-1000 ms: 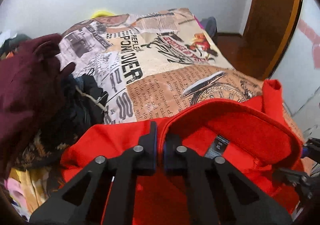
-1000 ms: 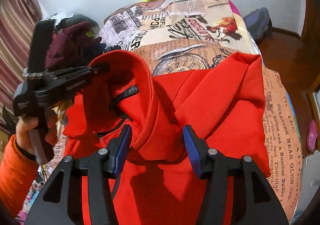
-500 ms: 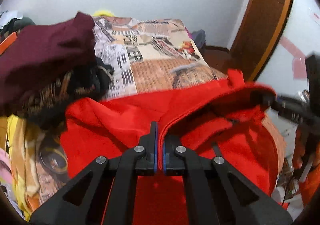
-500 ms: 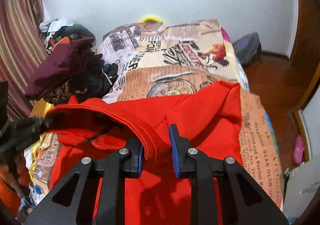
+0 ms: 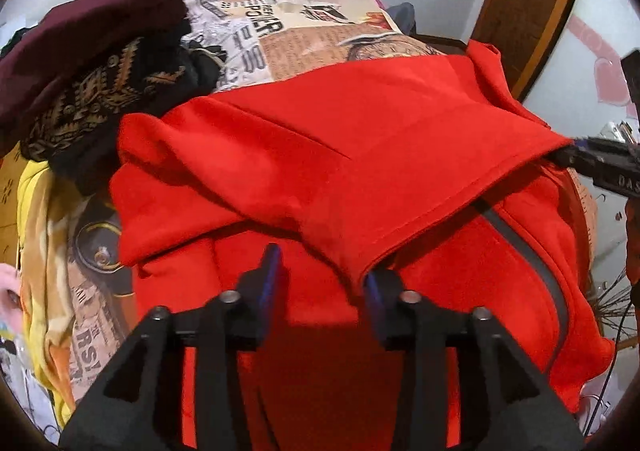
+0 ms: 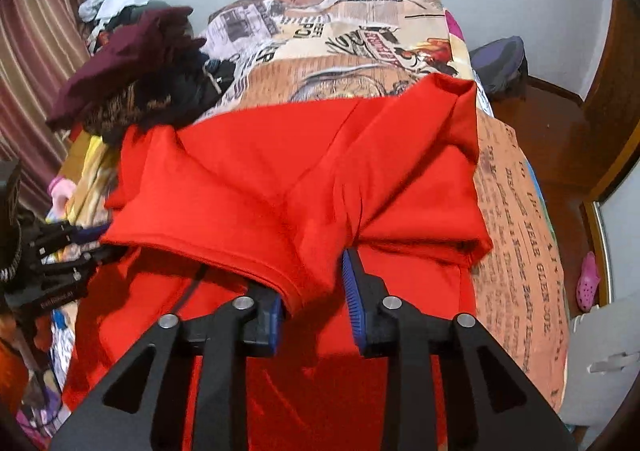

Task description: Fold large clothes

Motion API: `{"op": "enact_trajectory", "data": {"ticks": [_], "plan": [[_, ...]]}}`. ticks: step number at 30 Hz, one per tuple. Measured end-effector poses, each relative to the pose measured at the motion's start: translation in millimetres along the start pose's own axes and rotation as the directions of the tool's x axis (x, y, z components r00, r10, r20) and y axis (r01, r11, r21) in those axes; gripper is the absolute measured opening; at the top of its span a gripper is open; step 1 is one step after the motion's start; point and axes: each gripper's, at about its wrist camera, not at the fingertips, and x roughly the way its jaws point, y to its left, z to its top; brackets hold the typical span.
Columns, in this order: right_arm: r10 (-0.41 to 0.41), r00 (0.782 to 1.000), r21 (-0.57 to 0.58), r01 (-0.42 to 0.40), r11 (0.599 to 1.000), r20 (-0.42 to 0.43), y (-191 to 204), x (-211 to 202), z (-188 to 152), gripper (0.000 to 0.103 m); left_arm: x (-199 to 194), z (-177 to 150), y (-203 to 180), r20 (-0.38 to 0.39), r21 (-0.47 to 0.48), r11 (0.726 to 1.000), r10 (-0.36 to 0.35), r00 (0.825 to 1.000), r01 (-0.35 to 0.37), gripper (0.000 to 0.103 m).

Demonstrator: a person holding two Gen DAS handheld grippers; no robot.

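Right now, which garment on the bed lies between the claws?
The red hoodie, spread across the bed's near end; the maroon garment sits on the pile at the left.

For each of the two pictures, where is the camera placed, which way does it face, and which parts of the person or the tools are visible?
Left wrist view: sits behind the left gripper, jaws opening, facing down over the red jacket on the bed; the right gripper enters from the right.
Right wrist view: sits behind the right gripper, jaws opening around the folded hem; the left gripper shows at left.
Shared: jacket, bed, maroon garment.
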Motion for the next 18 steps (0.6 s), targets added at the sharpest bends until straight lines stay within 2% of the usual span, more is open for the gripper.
{"op": "enact_trajectory", "data": {"ticks": [2, 5, 7, 11, 14, 18], "plan": [[0.012, 1.000, 0.000, -0.012, 1.000, -0.013, -1, -4, -2, 0.028, -8, -3, 8, 0.009, -0.020, 1.000, -0.005, 1.000, 0.006, 0.049], [0.018, 1.000, 0.007, -0.018, 1.000, -0.023, -2, -9, -4, 0.035, -21, -4, 18, 0.021, -0.039, 0.999, -0.010, 1.000, 0.011, 0.055], [0.022, 1.000, 0.009, -0.022, 1.000, -0.018, -3, -15, -5, 0.037, -29, -4, 24, 0.029, -0.042, 0.999, 0.002, 1.000, 0.000, 0.055], [0.010, 1.000, 0.002, -0.010, 1.000, 0.003, -6, -29, -2, 0.038, -49, -2, 44, 0.059, -0.060, 0.996, 0.075, 0.995, -0.071, 0.055], [-0.004, 1.000, 0.011, 0.004, 1.000, 0.031, -10, -37, 3, 0.040, -58, 4, 68, 0.080, -0.114, 0.989, 0.106, 0.991, -0.096, 0.056], [-0.066, 0.995, 0.038, 0.063, 0.997, 0.080, -19, -43, 16, 0.044, -57, 20, 105, 0.087, -0.212, 0.968, 0.156, 0.984, -0.135, 0.056]]}}
